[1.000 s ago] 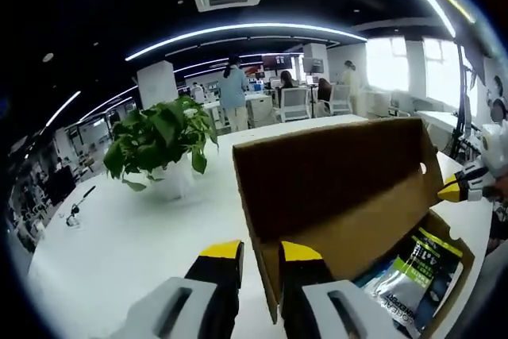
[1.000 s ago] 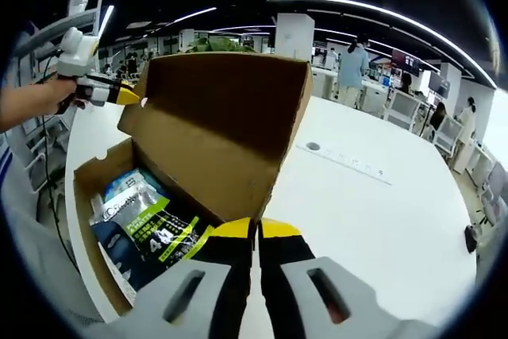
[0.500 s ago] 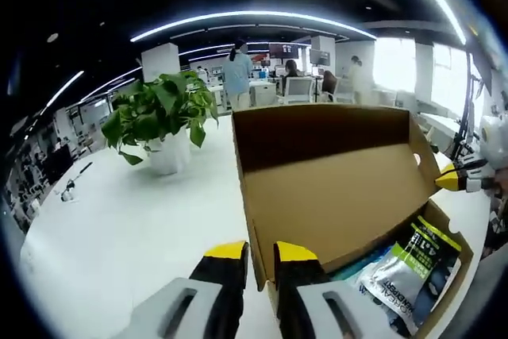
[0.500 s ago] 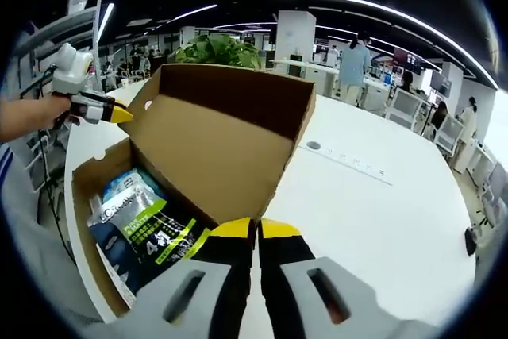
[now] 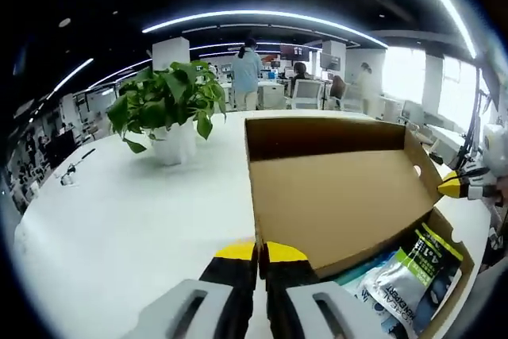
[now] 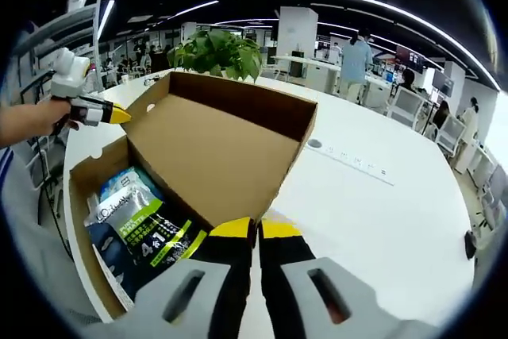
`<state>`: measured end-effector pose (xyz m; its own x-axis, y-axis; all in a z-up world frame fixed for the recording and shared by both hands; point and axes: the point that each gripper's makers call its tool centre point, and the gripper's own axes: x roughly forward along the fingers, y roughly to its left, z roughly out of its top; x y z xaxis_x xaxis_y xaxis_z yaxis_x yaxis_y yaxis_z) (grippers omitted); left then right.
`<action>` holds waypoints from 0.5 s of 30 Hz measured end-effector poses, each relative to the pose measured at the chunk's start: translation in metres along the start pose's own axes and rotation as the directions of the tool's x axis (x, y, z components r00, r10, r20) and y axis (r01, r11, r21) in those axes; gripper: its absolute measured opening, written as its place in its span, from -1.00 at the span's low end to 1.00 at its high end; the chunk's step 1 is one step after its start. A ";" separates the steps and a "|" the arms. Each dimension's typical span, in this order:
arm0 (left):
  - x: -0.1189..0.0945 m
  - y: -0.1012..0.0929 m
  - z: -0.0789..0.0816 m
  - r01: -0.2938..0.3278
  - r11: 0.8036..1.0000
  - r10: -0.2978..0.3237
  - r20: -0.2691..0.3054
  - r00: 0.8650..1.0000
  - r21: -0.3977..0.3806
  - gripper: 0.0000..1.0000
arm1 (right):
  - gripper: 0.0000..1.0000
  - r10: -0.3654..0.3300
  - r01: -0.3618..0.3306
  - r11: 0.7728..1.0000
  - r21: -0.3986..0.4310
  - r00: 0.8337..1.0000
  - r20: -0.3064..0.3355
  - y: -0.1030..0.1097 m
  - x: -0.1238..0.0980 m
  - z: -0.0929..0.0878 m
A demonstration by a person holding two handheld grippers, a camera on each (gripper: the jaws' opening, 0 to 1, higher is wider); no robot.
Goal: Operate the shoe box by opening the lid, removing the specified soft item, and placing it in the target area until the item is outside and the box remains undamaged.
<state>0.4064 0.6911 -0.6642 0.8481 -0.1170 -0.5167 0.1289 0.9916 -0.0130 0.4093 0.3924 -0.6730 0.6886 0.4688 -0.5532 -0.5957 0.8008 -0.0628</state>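
Bright ceiling strip-lights, fisheye-warped edges

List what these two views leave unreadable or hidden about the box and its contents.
- Rest of the packets: the brown cardboard lid covers part of the box interior.
- Small print on the green-and-black soft packet: too small.
- Left gripper: whether its jaws pinch the lid edge, unclear.

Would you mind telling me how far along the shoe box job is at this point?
Done: the brown cardboard lid is swung open, leaning back. In hand: both grippers, left and right, sit shut at the lid's corners. Left: the green-and-black soft packet lies inside the cardboard box, not yet gripped, lifted out or placed.
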 end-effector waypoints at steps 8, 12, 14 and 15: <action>0.005 0.001 0.000 -0.002 1.000 0.002 -0.009 1.000 0.004 -0.96 | -0.98 0.002 -0.002 1.000 -0.008 1.000 -0.013 -0.002 0.004 -0.001; 0.007 0.000 0.000 0.000 1.000 0.000 -0.015 1.000 0.004 -0.96 | -0.98 0.004 -0.004 1.000 -0.013 1.000 -0.018 -0.003 0.005 -0.001; 0.007 0.000 0.000 0.000 1.000 0.000 -0.018 1.000 0.008 -0.96 | -0.97 0.005 -0.005 1.000 -0.016 1.000 -0.021 -0.004 0.007 -0.002; 0.007 0.000 0.000 0.000 1.000 0.000 -0.020 1.000 0.009 -0.96 | -0.97 0.006 -0.006 1.000 -0.018 1.000 -0.022 -0.004 0.007 -0.002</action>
<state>0.4125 0.6901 -0.6683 0.8377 -0.1159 -0.5337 0.1336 0.9910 -0.0055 0.4159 0.3916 -0.6784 0.6758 0.4652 -0.5717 -0.6071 0.7912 -0.0740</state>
